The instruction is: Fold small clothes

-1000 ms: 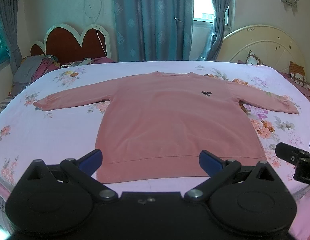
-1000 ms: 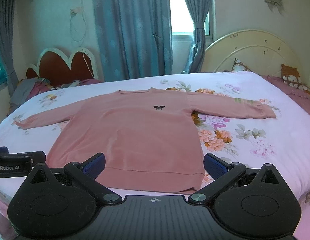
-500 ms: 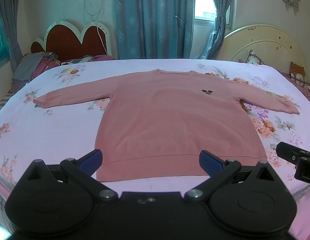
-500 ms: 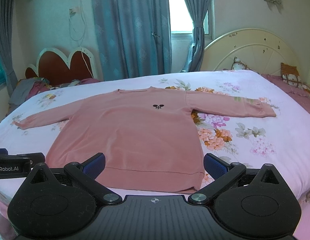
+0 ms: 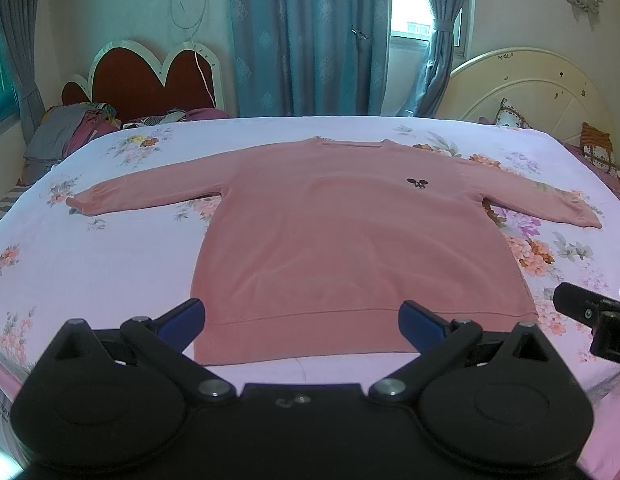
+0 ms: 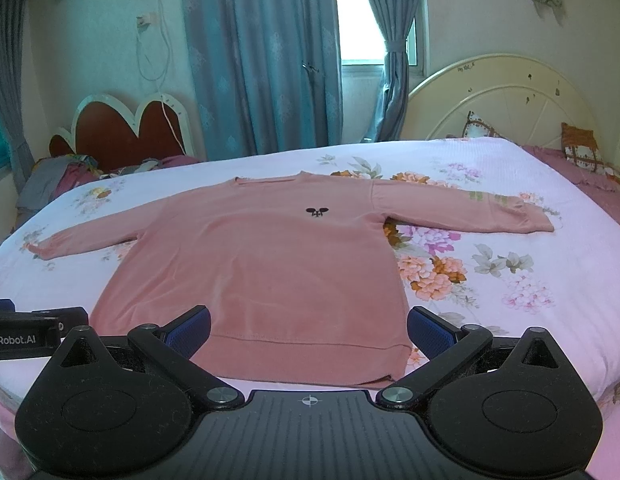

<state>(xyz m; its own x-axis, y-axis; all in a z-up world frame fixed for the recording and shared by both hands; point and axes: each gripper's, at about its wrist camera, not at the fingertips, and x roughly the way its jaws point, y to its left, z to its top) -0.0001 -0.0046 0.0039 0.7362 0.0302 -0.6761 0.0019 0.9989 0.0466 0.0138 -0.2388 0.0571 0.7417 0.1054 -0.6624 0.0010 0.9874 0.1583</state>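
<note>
A floral bed (image 5: 110,260) is filling both views. A pink sweater (image 5: 350,240) is lying flat on it, front up, both sleeves spread out, hem nearest the cameras. The left gripper (image 5: 302,318) and right gripper (image 6: 308,330) are hovering at the hem, jaws spread wide, gripping nothing.

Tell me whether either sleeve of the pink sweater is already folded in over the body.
No: in the right wrist view both sleeves of the pink sweater lie stretched out flat on the floral bedsheet.
</note>
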